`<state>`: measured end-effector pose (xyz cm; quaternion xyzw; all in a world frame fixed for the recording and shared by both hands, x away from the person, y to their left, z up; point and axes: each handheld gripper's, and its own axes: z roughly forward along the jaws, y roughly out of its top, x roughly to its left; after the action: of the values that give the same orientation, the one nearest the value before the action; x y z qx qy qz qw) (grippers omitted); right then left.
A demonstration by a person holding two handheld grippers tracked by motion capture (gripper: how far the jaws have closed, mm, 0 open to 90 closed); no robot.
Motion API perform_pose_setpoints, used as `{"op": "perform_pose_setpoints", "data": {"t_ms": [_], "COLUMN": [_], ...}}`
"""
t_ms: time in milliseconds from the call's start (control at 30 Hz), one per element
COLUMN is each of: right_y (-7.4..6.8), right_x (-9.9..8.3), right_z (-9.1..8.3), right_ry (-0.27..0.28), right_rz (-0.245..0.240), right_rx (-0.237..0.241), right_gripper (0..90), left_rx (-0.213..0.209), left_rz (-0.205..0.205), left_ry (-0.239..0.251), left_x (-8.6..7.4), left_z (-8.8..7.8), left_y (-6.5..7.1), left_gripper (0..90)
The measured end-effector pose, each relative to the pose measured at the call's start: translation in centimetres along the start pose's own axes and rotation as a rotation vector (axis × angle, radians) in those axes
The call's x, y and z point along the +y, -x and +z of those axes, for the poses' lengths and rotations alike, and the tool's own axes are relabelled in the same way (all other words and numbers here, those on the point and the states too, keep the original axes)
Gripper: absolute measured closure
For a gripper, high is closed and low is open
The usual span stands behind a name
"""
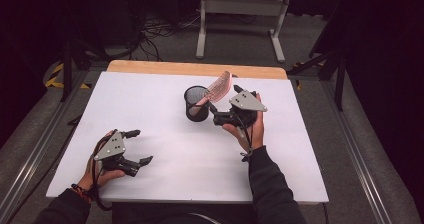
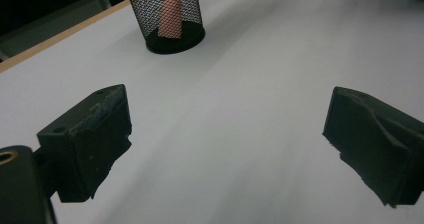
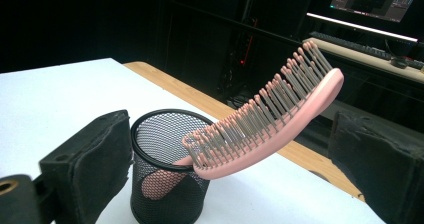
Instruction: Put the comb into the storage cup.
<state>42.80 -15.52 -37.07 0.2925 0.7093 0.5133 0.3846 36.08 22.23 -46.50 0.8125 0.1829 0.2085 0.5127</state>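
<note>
Pink hairbrush [image 3: 270,119] stands handle-down in black mesh cup [image 3: 167,184]; right gripper [image 3: 240,159] and left gripper [image 2: 225,149] both gape, holding nothing.

Black grippers with grey three-cornered plates, dark sleeves, wrist bracelet.

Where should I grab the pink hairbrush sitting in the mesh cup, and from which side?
Grip the pink hairbrush across the narrow edges of its head, which leans out past the rim of the mesh cup; the handle is down inside it. Coming from the right tool's side, where the head overhangs, looks easiest.
</note>
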Motion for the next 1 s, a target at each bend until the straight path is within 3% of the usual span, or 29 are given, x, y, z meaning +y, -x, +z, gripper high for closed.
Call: {"op": "perform_pose_setpoints", "data": {"t_ms": [1000], "right_y": [0.0], "right_x": [0.1], "right_z": [-2.8], "right_ry": [0.02], "right_rz": [-0.058], "right_rx": [0.038], "right_gripper": [5.3], "left_rx": [0.004], "left_rz": [-0.001], "left_ry": [0.005], "left_x": [0.0], "left_z": [0.0], "left_y": [0.0], "left_gripper": [5.7]}}
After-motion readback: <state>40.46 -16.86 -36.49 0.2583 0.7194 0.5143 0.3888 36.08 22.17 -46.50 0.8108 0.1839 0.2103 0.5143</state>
